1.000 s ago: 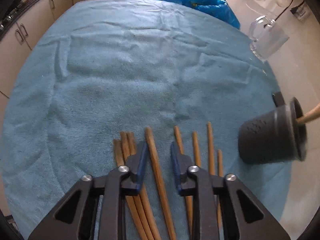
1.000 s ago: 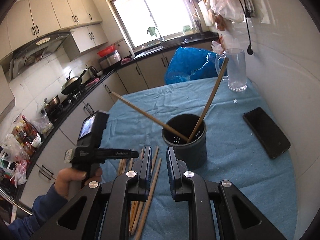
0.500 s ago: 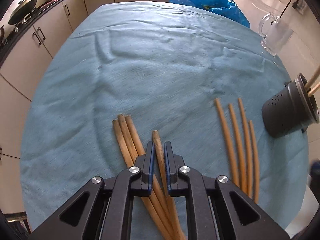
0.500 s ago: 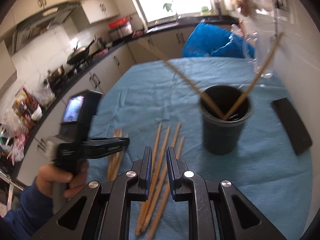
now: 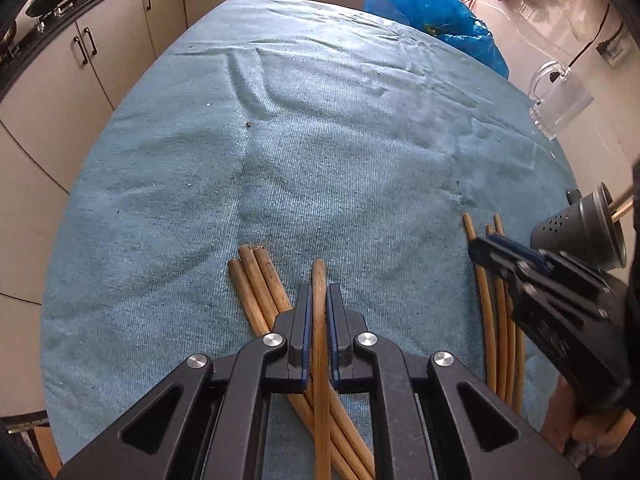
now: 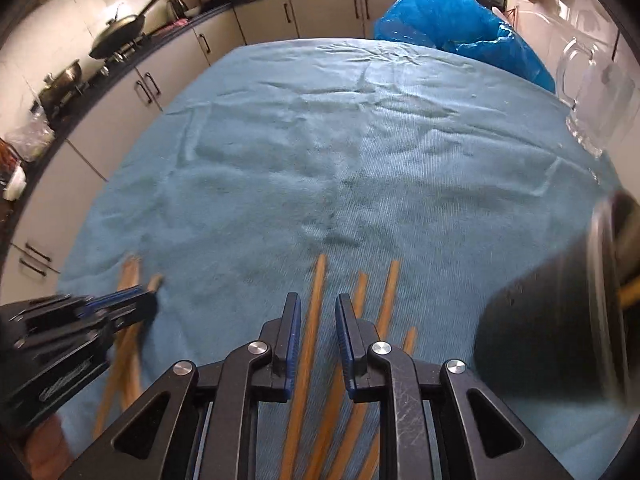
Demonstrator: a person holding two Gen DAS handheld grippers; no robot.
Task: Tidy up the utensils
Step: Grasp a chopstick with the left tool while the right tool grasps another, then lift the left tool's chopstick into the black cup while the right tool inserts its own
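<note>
- We have the left claw [image 5: 317, 312] clamped on one wooden chopstick [image 5: 319, 280] at the lower centre of the left wrist view, its tip poking out past the pads
- Just left of it, three more dark chopsticks [image 5: 256, 276] lie bunched on the blue cloth covering the surface [image 5: 320, 140], and they cross under the held one lower in the frame; lifting could drag or scatter them
- Our right claw [image 6: 318, 320] is low over the paler chopsticks [image 6: 384, 300] in the lower centre of its view; its jaws are opening, with one stick between them but not pinched
- These sticks lie close together, so the pads may catch two or nudge the row askew
- The dark holder [image 6: 552, 320], at the right edge, stands near the claw, with sticks already leaning in it; a careless swing could tip it
</note>
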